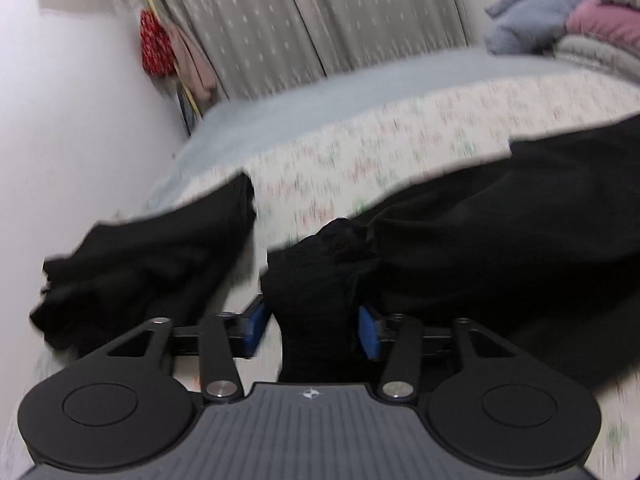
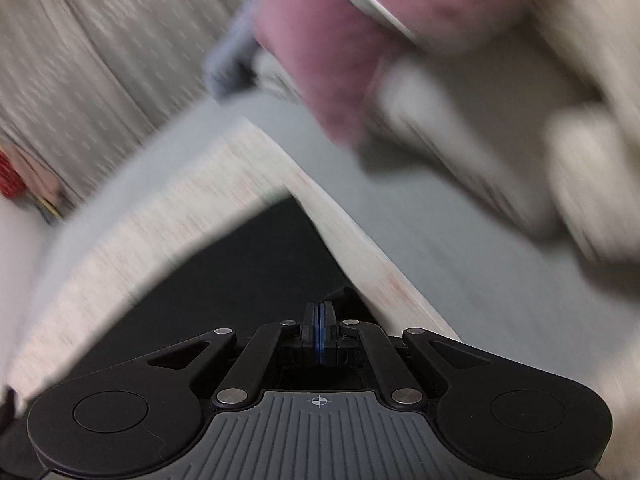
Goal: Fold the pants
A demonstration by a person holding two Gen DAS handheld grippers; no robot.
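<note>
Two grippers working over black fabric pants (image 1: 500, 216), which are lying spread across floral-print white bedsheet (image 1: 360, 148). Left gripper (image 1: 312, 328): blue-padded jaws standing apart, bunched black cloth sitting between them; pad contact with cloth unclear. Right gripper (image 2: 319, 328): jaws pressing together, pads meeting; whether cloth is pinched cannot be told. Grey patterned curtain (image 1: 300, 12) hanging beyond sheet; pink and grey folded blankets (image 1: 592, 28) piling at sheet's far right. Right view blurring heavily.
</note>
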